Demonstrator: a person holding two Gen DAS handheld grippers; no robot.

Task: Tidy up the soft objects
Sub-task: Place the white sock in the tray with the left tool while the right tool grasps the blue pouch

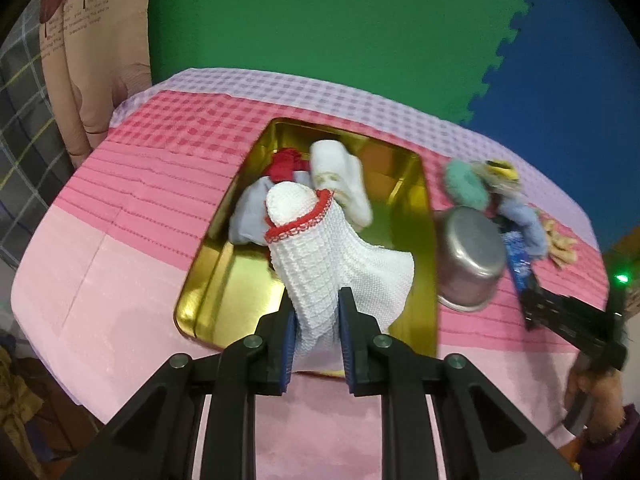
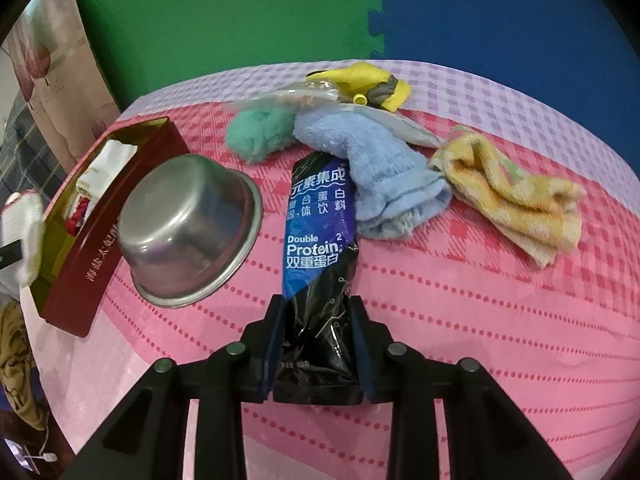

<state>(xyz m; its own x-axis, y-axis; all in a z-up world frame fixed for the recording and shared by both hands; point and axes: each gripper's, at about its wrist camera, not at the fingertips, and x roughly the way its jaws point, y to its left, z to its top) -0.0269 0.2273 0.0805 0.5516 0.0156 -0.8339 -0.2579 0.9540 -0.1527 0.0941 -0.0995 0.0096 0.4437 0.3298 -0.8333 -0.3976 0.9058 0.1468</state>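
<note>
My left gripper [image 1: 316,300] is shut on a white knitted cloth with red trim [image 1: 320,248] and holds it over the gold-lined red tin box [image 1: 224,280]. Inside the box lie a white cloth [image 1: 340,172], a red piece [image 1: 286,164] and a grey-white cloth [image 1: 250,212]. My right gripper [image 2: 318,312] is shut on a black and blue protein sachet [image 2: 318,240]. Beyond it lie a light blue towel [image 2: 380,176], a teal fluffy cloth [image 2: 256,132], a yellow towel [image 2: 516,196] and a yellow toy [image 2: 368,80]. The box [image 2: 80,248] stands at the left.
An upturned steel bowl [image 2: 184,224] sits between the box and the sachet; it also shows in the left wrist view [image 1: 470,256]. The pink checked tablecloth [image 2: 480,320] covers the table. Green and blue foam mats lie beyond the far edge.
</note>
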